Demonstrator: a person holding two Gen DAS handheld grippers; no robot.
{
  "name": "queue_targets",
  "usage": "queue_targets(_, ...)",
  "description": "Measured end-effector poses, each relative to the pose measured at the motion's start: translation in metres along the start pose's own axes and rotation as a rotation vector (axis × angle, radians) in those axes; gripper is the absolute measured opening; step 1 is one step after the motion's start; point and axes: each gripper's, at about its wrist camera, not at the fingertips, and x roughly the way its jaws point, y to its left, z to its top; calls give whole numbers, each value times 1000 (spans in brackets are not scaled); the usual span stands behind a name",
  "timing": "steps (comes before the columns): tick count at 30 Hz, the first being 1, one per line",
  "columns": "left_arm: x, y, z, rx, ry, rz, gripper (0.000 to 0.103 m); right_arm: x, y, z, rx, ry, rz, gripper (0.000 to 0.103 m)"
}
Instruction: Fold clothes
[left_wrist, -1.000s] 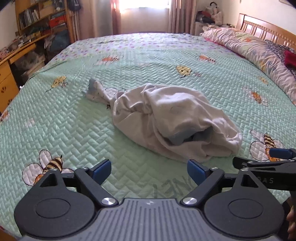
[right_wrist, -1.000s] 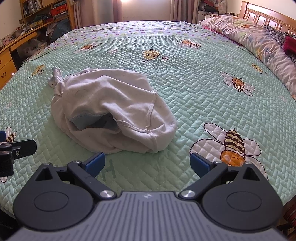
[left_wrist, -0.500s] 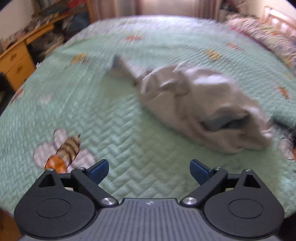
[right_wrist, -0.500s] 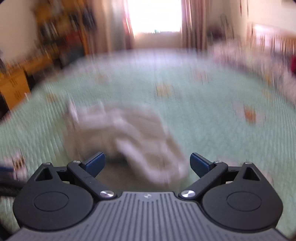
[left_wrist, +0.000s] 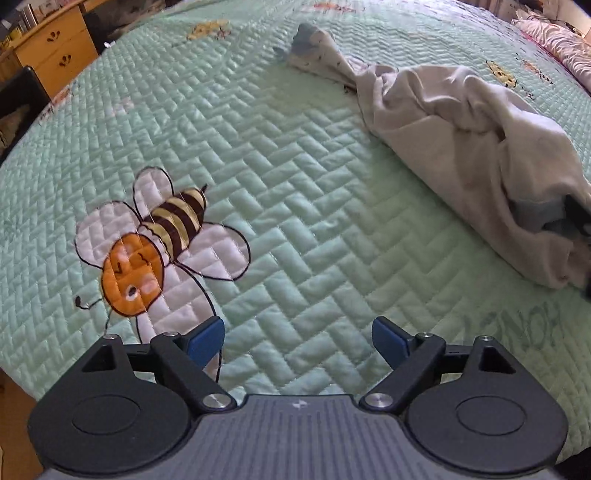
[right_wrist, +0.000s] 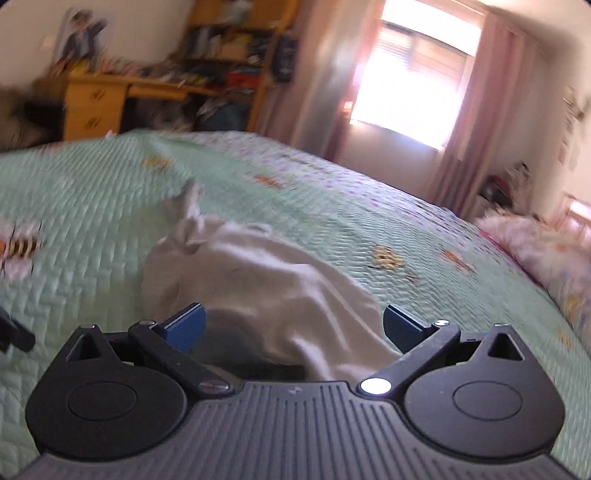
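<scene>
A crumpled pale beige garment (left_wrist: 461, 122) lies on the mint-green quilted bedspread (left_wrist: 295, 184), with a grey-blue lining showing at its near end. My left gripper (left_wrist: 298, 339) hovers low over bare quilt to the left of the garment. Its jaws are wide apart and closing slightly, with nothing between them. My right gripper (right_wrist: 293, 325) is right at the near end of the garment (right_wrist: 266, 280). It is open, and the cloth bulges up between its spread blue pads (right_wrist: 186, 325) without being pinched. The right wrist view is tilted and blurred.
A big embroidered bee (left_wrist: 155, 240) sits on the quilt just ahead of the left gripper. A wooden drawer unit (left_wrist: 55, 48) stands past the bed's left edge. Flowered bedding (right_wrist: 546, 254) lies at the right. A desk and shelves (right_wrist: 110, 96) and a bright window (right_wrist: 413, 81) are behind.
The left gripper dropped lower and shifted left, so the garment now sits at the right of its view. The right gripper moved up to the garment's near end and rolled.
</scene>
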Motion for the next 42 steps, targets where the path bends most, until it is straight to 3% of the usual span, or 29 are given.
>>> queue_targets(2,2,1,1,0,10,-6,95,9,9,1,-42,11,3,102)
queue_targets(7,3,8,3,-28,21,-13,96,34,21,-3,-118,77,2,100)
queue_targets(8,3,9,3,-30,22,-7,96,39,21,-4,-123,95,6,95)
queue_targets(9,3,10,4,-32,22,-1,96,41,20,-6,-102,110,28,75)
queue_targets(11,1,13,3,-37,20,7,96,46,17,-8,-61,138,70,51)
queue_targets(13,-1,15,2,-40,17,15,96,45,15,-8,-26,146,76,43)
queue_targets(15,-4,15,1,-37,10,14,96,42,14,-7,-5,143,69,6)
queue_targets(18,-10,14,-1,-28,-11,13,96,28,2,-3,91,101,78,4)
queue_targets(23,-15,16,-2,-51,-21,-15,94,-11,-50,9,433,8,169,4)
queue_targets(27,-21,18,-6,-67,-53,-17,91,-62,-116,10,766,-141,245,4)
queue_targets(31,-30,13,-8,-70,-132,-16,92,-111,-163,-5,909,-252,223,4)
queue_targets(34,-32,-1,-10,-18,-139,-38,92,-116,-174,-27,886,-148,100,6)
queue_targets(38,-33,-27,-17,95,-119,-85,92,-89,-171,-84,983,159,-95,17)
queue_targets(42,-43,-57,-29,201,-185,-93,92,-98,-167,-117,1083,165,-99,25)
